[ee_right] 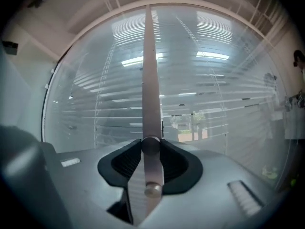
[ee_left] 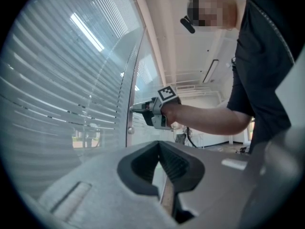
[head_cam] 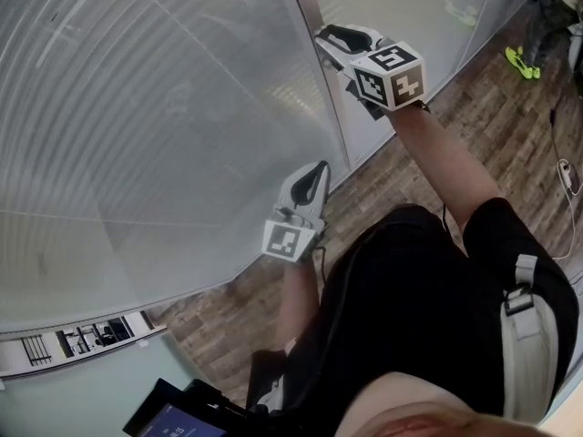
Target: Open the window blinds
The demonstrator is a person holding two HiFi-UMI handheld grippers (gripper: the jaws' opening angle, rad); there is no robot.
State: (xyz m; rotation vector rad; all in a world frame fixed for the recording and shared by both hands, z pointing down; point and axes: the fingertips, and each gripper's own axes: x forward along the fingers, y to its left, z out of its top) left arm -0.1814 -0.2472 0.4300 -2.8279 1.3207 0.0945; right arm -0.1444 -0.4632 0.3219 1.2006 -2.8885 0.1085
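Horizontal window blinds [head_cam: 164, 107] hang behind curved glass, split by a metal frame post [head_cam: 319, 53]. My right gripper [head_cam: 330, 36] is held level against that post, shut on a small round blind knob [ee_right: 150, 145] that sits between its black pads. The left gripper view shows the same grip from the side, with the right gripper [ee_left: 139, 109] at the post [ee_left: 133, 80]. The slats [ee_right: 214, 94] stand partly tilted, and some outdoors shows between them. My left gripper [head_cam: 319, 167] hangs lower beside the glass, shut with nothing in it [ee_left: 159, 144].
A second small knob [ee_right: 152, 190] sits lower on the post. Wood-pattern floor [head_cam: 474, 107] runs along the glass, with green things [head_cam: 521, 62] and a cable [head_cam: 565, 171] at the right. A dark screen device [head_cam: 178, 417] is at the bottom left.
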